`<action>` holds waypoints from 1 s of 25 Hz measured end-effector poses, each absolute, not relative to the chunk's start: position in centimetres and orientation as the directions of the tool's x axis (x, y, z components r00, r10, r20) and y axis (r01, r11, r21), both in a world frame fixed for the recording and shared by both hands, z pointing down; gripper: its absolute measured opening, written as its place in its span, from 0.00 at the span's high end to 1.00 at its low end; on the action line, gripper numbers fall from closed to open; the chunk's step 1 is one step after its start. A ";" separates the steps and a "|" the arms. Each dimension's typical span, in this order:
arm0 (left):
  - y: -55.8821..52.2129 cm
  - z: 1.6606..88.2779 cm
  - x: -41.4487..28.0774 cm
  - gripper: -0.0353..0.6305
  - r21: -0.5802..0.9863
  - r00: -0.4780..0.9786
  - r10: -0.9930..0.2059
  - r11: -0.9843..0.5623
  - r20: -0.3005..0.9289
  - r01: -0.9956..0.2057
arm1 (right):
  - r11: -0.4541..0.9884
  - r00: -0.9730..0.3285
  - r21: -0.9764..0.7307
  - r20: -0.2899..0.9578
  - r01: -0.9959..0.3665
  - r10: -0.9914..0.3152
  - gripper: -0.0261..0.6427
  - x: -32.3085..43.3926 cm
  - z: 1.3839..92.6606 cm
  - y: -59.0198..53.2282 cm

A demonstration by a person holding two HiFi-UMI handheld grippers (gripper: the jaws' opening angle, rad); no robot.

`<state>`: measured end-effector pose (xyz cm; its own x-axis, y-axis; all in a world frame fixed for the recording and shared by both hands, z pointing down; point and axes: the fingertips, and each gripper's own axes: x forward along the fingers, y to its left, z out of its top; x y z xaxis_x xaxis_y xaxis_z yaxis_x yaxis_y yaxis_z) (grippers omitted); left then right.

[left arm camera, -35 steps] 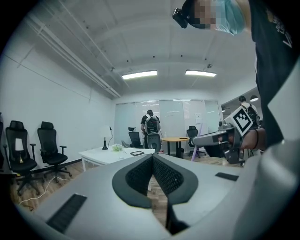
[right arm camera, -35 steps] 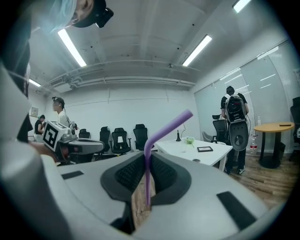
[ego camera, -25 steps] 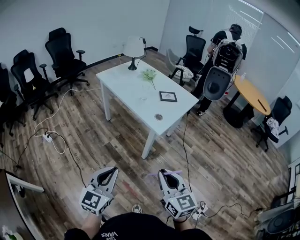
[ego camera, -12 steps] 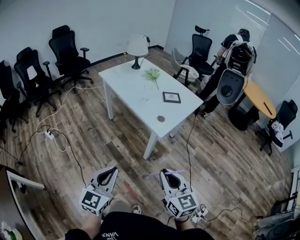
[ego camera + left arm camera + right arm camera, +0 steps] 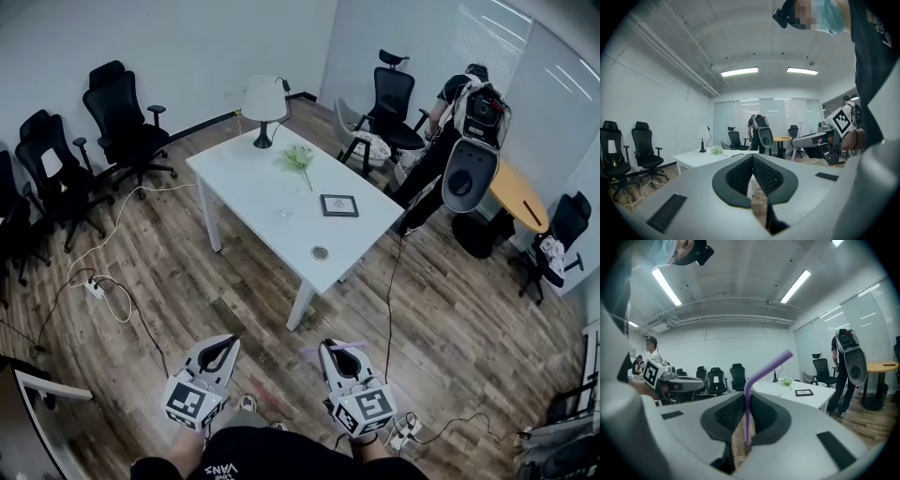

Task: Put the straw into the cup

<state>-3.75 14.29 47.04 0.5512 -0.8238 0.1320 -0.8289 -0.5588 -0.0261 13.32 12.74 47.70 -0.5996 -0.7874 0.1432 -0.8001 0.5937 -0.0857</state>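
Note:
A purple bendy straw [image 5: 761,371] stands upright between the pads of my right gripper [image 5: 746,401], which is shut on it; its bent top leans right. From the head view the straw [image 5: 330,348] lies across that gripper's [image 5: 340,352] tips, low over the wooden floor. My left gripper [image 5: 217,353] is beside it, its jaws [image 5: 752,157] shut on nothing. A clear cup [image 5: 780,391] stands on the white table [image 5: 246,183], well ahead of both grippers; it shows only faintly in the head view as the cup [image 5: 286,204].
The table also holds a lamp [image 5: 263,98], a green plant [image 5: 298,157], a picture frame [image 5: 338,204] and a small round dish [image 5: 320,252]. A person with a backpack [image 5: 466,141] stands at its far right. Office chairs [image 5: 122,117] line the walls; cables [image 5: 105,286] cross the floor.
The whole view has moved a little nearer to the table, both grippers with it. The straw stays in the right gripper. The person at the back has shifted slightly.

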 end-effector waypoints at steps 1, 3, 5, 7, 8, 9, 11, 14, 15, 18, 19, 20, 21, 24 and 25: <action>13.6 46.9 -4.0 0.93 -0.025 0.556 -0.821 -0.563 0.130 -0.826 | 0.590 -0.595 -0.084 0.142 -0.803 -0.791 0.89 13.1 47.6 12.2; 12.4 46.7 -4.3 0.93 -0.021 0.565 -0.816 -0.572 0.126 -0.820 | 0.580 -0.586 -0.080 0.139 -0.810 -0.798 0.90 12.7 47.3 11.1; 11.4 46.6 -4.8 0.93 -0.021 0.573 -0.810 -0.579 0.125 -0.815 | 0.575 -0.580 -0.076 0.137 -0.815 -0.803 0.89 12.2 47.1 10.3; 10.4 46.7 -5.4 0.93 -0.018 0.579 -0.806 -0.585 0.125 -0.811 | 0.570 -0.574 -0.072 0.136 -0.819 -0.807 0.90 11.5 47.0 9.4; 9.9 46.7 -5.7 0.93 -0.017 0.583 -0.803 -0.589 0.123 -0.808 | 0.565 -0.569 -0.072 0.135 -0.822 -0.811 0.90 11.3 46.9 9.0; 9.5 46.7 -5.9 0.93 -0.019 0.588 -0.800 -0.594 0.121 -0.804 | 0.560 -0.564 -0.071 0.134 -0.826 -0.815 0.90 11.1 46.9 8.6; 8.6 46.6 -6.3 0.93 -0.021 0.600 -0.791 -0.606 0.116 -0.795 | 0.549 -0.553 -0.070 0.136 -0.833 -0.822 0.90 10.6 46.8 7.9; 7.5 46.4 -7.4 0.93 -0.016 0.610 -0.784 -0.616 0.115 -0.788 | 0.536 -0.540 -0.069 0.136 -0.842 -0.831 0.90 9.6 46.5 7.0; 7.2 46.3 -7.8 0.93 -0.013 0.613 -0.782 -0.618 0.115 -0.786 | 0.532 -0.536 -0.067 0.135 -0.844 -0.833 0.90 9.2 46.5 6.8; 6.7 46.5 -8.9 0.93 -0.010 0.624 -0.772 -0.629 0.119 -0.777 | 0.521 -0.524 -0.062 0.136 -0.851 -0.841 0.89 8.2 46.5 6.6; 6.6 46.5 -9.2 0.93 -0.009 0.627 -0.770 -0.632 0.120 -0.775 | 0.517 -0.520 -0.062 0.136 -0.854 -0.843 0.89 7.9 46.5 6.6; 6.5 46.5 -9.5 0.93 -0.009 0.630 -0.767 -0.635 0.120 -0.772 | 0.513 -0.516 -0.063 0.136 -0.856 -0.845 0.89 7.6 46.6 6.6; 6.4 46.6 -9.7 0.93 -0.008 0.632 -0.766 -0.638 0.119 -0.770 | 0.509 -0.513 -0.064 0.136 -0.858 -0.848 0.90 7.4 46.7 6.5; 5.9 46.7 -10.3 0.93 -0.012 0.639 -0.761 -0.644 0.112 -0.765 | 0.496 -0.499 -0.062 0.138 -0.866 -0.855 0.89 7.0 46.8 6.3; 5.8 46.9 -10.5 0.93 -0.010 0.639 -0.761 -0.644 0.113 -0.765 | 0.492 -0.495 -0.059 0.139 -0.869 -0.858 0.89 6.9 46.8 6.2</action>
